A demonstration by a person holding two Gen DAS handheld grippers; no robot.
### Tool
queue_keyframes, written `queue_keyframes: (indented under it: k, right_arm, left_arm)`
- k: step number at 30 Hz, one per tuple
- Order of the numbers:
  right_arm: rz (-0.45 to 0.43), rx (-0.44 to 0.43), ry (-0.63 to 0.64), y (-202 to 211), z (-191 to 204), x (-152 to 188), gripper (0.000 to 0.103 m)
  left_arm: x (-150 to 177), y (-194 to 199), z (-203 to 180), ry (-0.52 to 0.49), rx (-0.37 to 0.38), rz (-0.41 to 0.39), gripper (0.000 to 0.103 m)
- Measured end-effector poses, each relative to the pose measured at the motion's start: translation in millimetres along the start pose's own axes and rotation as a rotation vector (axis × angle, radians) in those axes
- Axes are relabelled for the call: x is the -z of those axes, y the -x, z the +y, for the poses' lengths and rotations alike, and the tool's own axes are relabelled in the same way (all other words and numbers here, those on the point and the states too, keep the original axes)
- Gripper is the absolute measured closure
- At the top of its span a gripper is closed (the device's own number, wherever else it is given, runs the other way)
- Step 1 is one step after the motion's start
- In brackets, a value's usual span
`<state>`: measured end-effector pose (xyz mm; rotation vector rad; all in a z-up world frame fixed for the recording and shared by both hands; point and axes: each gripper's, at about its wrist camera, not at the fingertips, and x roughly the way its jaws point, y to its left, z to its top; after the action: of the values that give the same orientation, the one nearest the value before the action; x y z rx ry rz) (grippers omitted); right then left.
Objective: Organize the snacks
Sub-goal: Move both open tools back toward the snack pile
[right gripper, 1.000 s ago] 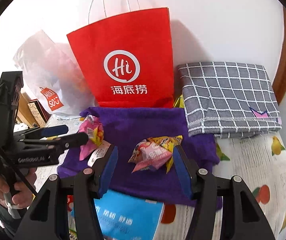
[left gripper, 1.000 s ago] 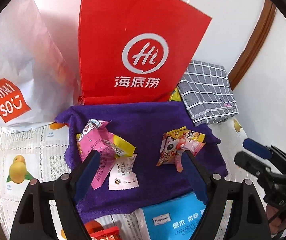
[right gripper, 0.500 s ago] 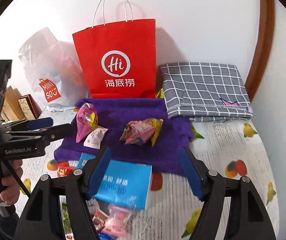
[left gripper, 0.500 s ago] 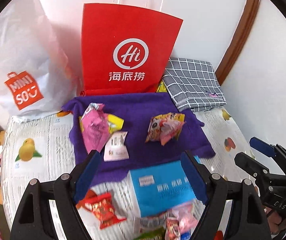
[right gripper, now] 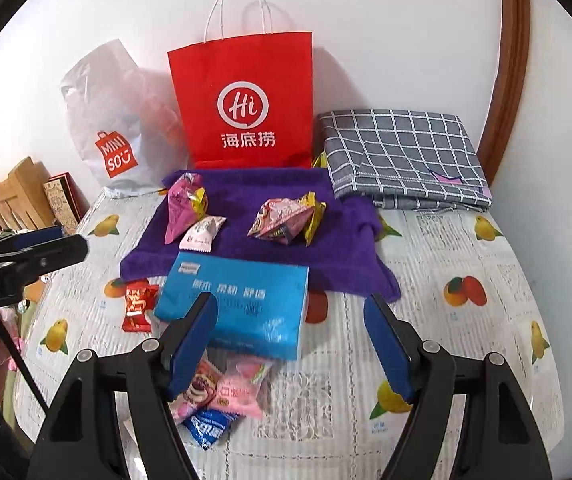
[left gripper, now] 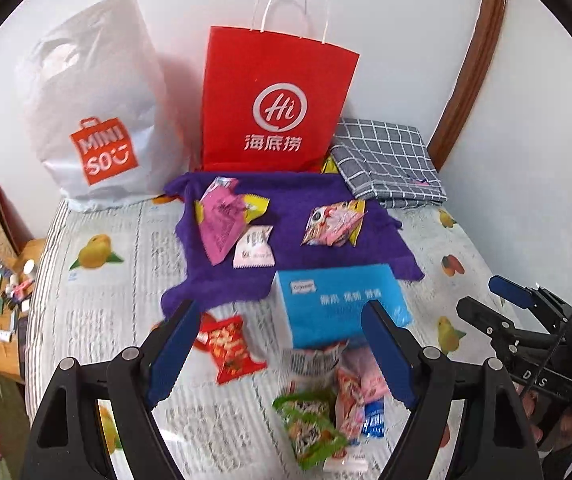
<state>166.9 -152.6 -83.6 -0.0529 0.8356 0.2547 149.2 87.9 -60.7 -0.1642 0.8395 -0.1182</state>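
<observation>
Both tongs (left gripper: 282, 356) (right gripper: 291, 340) farther back, agape, empty.

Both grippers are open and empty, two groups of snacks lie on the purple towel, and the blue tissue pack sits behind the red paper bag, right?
Not quite. The blue tissue pack lies in front of the purple towel, well forward of the red paper bag, as the right wrist view shows. The rest holds: the left gripper and right gripper are open and empty, and two groups of snacks lie on the towel.

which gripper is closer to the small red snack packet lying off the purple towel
Left. The left gripper hangs just over the red packet; the right gripper sits further right, past the blue tissue pack.
</observation>
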Motion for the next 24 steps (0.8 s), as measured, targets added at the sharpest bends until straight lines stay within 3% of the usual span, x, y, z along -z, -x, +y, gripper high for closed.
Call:
queue_keyframes:
  k: [10, 17, 24]
  right_arm:
    - [0.093, -0.121, -0.129, -29.5, -7.2, 45.4, 0.028]
    - [0.158, -0.126, -0.123, -64.9, 4.8, 73.6, 0.048]
    - [0.180, -0.177, -0.129, -84.8, 17.6, 77.3, 0.050]
  left_arm:
    - [36.6, 5.0, 10.4, 0.017, -0.065, 0.030, 0.022]
    - [55.8, -15.3, 27.9, 0.061, -0.075, 0.091, 0.022]
    - [60.0, -23.1, 33.6, 0.047, -0.058, 0.106, 0.022]
